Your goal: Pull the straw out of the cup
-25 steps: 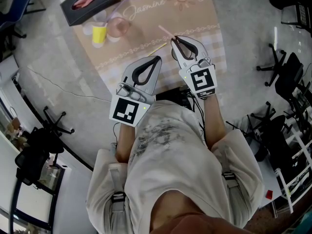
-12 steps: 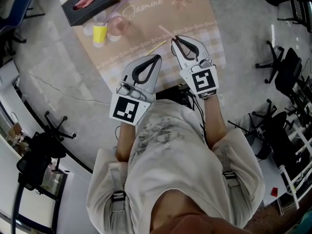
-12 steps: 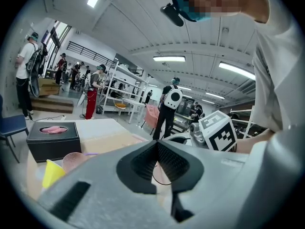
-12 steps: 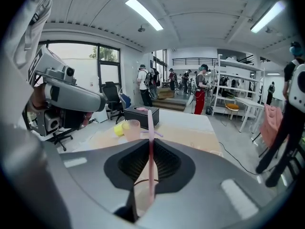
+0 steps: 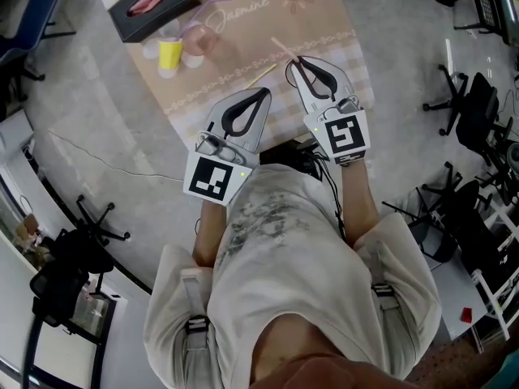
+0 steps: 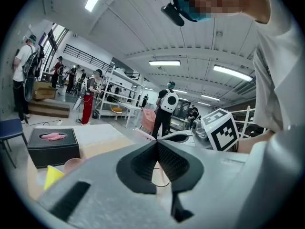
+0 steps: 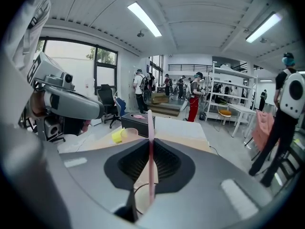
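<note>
Beige cloth (image 5: pixel 324 23) covers the table under your hands. Your right gripper (image 5: pixel 293 61) is clamped on the pink straw (image 7: pixel 150 137), which stands upright between its jaws above a faint clear cup rim (image 7: pixel 135 191). Your left gripper (image 5: pixel 263 96) is closed on nothing. You look mid-pull. Next, lift straight up until the straw's lower end clears the rim; I cannot tell whether it has.

Bright ceiling tube lights (image 7: pixel 145 19) overhead; fisheye bends edges, shadows stay soft.
</note>
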The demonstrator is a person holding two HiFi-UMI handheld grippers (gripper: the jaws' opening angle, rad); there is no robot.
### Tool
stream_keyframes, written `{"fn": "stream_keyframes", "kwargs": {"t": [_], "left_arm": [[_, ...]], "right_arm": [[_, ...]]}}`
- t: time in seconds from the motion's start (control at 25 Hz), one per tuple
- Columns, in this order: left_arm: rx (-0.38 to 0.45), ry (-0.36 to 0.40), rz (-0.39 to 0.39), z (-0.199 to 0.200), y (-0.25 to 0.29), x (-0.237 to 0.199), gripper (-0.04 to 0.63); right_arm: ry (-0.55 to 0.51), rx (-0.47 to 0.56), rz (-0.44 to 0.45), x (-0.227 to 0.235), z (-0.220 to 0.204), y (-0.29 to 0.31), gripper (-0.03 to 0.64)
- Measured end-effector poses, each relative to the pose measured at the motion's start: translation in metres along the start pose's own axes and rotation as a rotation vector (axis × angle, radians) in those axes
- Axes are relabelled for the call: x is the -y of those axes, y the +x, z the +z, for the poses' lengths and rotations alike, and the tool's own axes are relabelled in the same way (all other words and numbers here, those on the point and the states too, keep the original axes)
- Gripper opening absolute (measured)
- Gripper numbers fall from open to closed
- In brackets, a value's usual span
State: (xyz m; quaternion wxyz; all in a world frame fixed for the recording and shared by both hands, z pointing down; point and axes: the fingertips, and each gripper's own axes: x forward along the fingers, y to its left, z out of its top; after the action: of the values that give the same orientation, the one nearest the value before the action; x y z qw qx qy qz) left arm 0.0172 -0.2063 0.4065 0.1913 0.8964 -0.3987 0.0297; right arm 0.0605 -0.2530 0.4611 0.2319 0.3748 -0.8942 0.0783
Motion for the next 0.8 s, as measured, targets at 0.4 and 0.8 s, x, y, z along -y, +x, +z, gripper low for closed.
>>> {"fn": "stream_keyframes", "kwargs": {"t": [0.4, 0.8], "left_arm": [[0.030, 0.039, -0.041, 0.013, -0.017, 0.016, 0.006], [0.044, 0.059, -0.066, 0.017, -0.033, 0.030, 0.006]], "right_arm": [[0.009, 0.063, -0.058, -0.009, 0.023, -0.032, 0.035], [0.017, 0.109, -0.102, -0.025, 0.034, -0.063, 0.035]]}}
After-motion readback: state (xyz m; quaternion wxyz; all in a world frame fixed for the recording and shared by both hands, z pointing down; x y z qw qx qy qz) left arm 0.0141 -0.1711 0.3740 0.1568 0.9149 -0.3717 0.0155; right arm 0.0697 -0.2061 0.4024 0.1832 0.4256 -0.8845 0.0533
